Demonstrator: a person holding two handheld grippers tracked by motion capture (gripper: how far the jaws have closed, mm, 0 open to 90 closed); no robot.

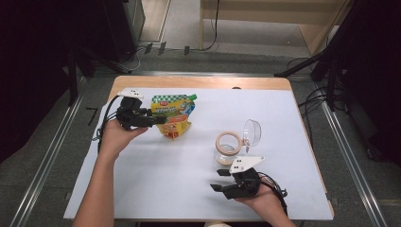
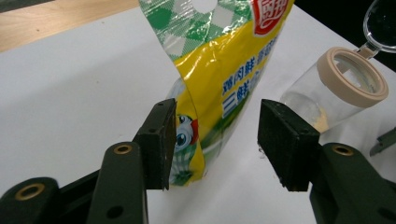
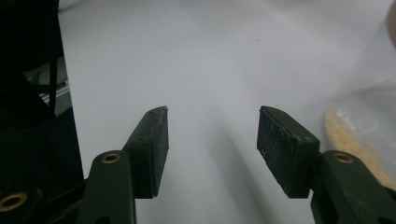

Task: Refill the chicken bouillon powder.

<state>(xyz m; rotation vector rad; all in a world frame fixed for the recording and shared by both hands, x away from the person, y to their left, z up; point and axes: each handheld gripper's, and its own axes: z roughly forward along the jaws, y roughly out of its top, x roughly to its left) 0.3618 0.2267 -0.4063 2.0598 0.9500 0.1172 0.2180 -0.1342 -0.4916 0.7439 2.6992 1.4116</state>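
Here the left hand-held gripper (image 2: 212,140) has its jaws spread around the edge of the yellow-green pouch (image 1: 172,116), not pressing it. The pouch lies on the bench (image 1: 156,179), left of the glass jar (image 1: 228,149). Just below the jar, the right hand-held gripper (image 1: 218,179) is spread and holds nothing.

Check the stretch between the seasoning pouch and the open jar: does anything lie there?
Nothing: in the high view only bare white sheet separates the seasoning pouch from the open jar.
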